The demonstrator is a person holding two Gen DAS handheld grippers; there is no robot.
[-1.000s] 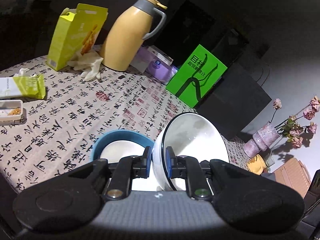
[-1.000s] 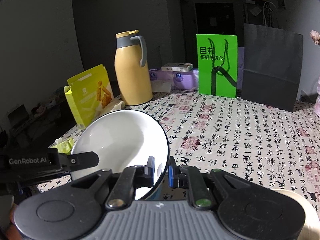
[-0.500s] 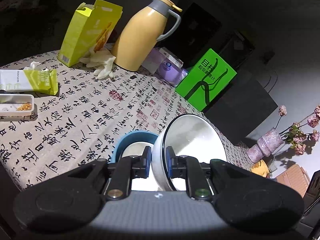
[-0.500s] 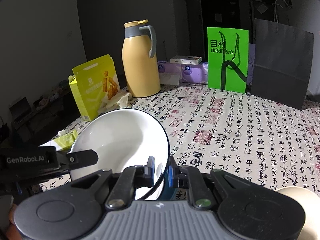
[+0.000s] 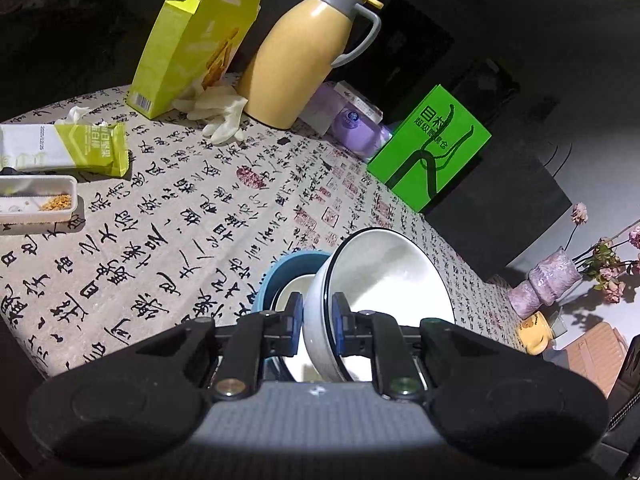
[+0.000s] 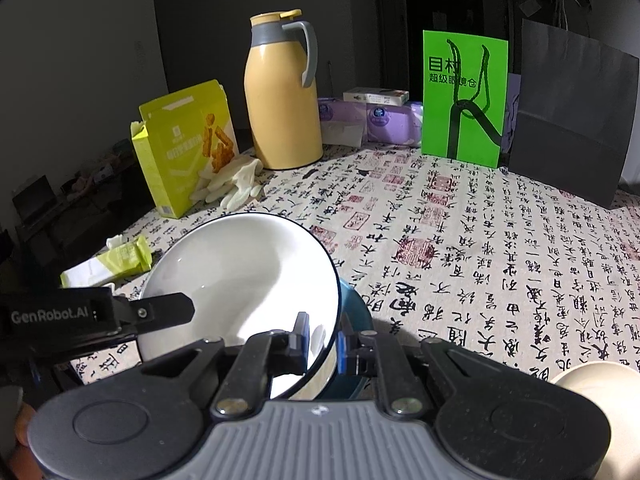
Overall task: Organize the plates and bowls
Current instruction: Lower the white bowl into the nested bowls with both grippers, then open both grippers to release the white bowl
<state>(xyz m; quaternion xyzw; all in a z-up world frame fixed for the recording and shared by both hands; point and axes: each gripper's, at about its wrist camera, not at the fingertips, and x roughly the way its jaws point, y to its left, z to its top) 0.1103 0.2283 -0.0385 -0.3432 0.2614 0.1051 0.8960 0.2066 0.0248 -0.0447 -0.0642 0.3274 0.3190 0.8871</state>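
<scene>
Left gripper and right gripper, fingers pinching opposite rims of 1 white bowl, tilted above blue bowl.

A yellow thermos jug is standing far ahead of the fingers, a snack box and pale gloves sitting to its left. A green bag and black bag are standing ahead to the right, purple tissue packs lying between jug and green bag.

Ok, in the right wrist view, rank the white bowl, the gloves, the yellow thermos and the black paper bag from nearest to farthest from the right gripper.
1. White bowl: clamped at its rim in the right gripper.
2. Gloves: mid-table, left, by the snack box.
3. Yellow thermos: just behind the gloves, back left.
4. Black paper bag: far edge, back right.
</scene>
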